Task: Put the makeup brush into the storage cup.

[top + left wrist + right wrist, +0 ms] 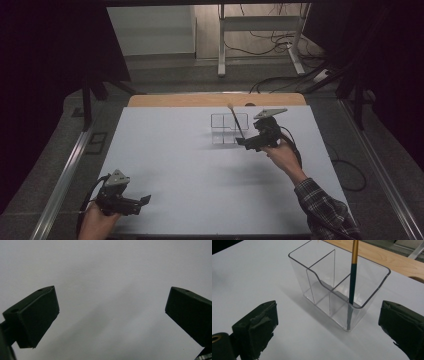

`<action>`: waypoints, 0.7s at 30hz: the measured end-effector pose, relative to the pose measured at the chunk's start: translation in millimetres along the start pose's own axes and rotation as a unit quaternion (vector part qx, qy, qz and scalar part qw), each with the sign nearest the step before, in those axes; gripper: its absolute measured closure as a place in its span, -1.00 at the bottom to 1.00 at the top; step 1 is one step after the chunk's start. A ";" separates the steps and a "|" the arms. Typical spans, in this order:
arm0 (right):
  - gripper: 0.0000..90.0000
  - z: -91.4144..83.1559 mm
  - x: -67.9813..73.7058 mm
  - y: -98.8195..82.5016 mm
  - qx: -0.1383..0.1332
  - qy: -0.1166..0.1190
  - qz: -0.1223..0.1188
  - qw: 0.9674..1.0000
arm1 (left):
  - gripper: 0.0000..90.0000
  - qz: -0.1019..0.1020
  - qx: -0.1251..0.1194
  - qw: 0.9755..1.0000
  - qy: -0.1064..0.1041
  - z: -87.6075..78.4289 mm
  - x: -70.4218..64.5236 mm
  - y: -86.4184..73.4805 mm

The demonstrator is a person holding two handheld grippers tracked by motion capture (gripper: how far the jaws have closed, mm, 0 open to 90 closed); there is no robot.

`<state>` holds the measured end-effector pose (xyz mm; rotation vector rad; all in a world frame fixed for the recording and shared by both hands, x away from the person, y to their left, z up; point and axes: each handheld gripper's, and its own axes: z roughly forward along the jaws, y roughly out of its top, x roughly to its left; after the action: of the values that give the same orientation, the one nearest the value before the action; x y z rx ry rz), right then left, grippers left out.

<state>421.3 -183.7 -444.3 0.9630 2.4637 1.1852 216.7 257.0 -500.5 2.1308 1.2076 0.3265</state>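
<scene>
Found the brush (352, 282) standing in the clear organiser (298, 277), foot down in the near corner of the end compartment closest to the right gripper (243, 142), dark handle leaning against the rim and gold ferrule well above it. Held that gripper's jaws wide apart, clamped on nothing, just short of the organiser's near wall and touching neither it nor the brush. Kept the left gripper (145, 200) at the near left of the white table (175, 160), well apart from the work, jaws likewise spread over bare surface. Judged the step as leaving the brush seated in its compartment and clearing the hand. Best done by drawing straight back and slightly up along the jaws' own line, without closing them until past the rim. Needed care with the jaw nearest the corner where the handle rested: probably a light, easily shoved holder, and a nudge there likely to slide it or tip the leaning brush out. Called for no help from the left.
</scene>
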 end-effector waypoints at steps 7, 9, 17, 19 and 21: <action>-0.95 -5.7 3.6 -4.5 0.003 -0.006 -0.013 1.000 | -1.00 0.000 0.000 1.000 0.000 -0.1 0.1 0.0; -0.95 -7.6 4.0 -5.9 0.003 -0.006 -0.014 1.000 | -1.00 0.000 0.000 1.000 0.000 0.0 0.1 0.0; -0.95 -15.0 4.9 -13.0 0.006 -0.009 -0.018 1.000 | -1.00 0.001 0.001 1.000 0.000 0.3 -0.3 0.1; -0.96 -16.9 5.4 -15.2 0.008 -0.010 -0.020 1.000 | -1.00 0.001 0.001 1.000 0.000 0.2 -0.3 0.1; -0.96 -18.6 5.4 -17.5 0.010 -0.012 -0.024 1.000 | -1.00 0.001 0.000 1.000 0.000 0.0 -0.2 0.1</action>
<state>400.4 -199.3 -445.4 0.9114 2.4704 1.1293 216.6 256.8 -500.5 2.1321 1.2059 0.3261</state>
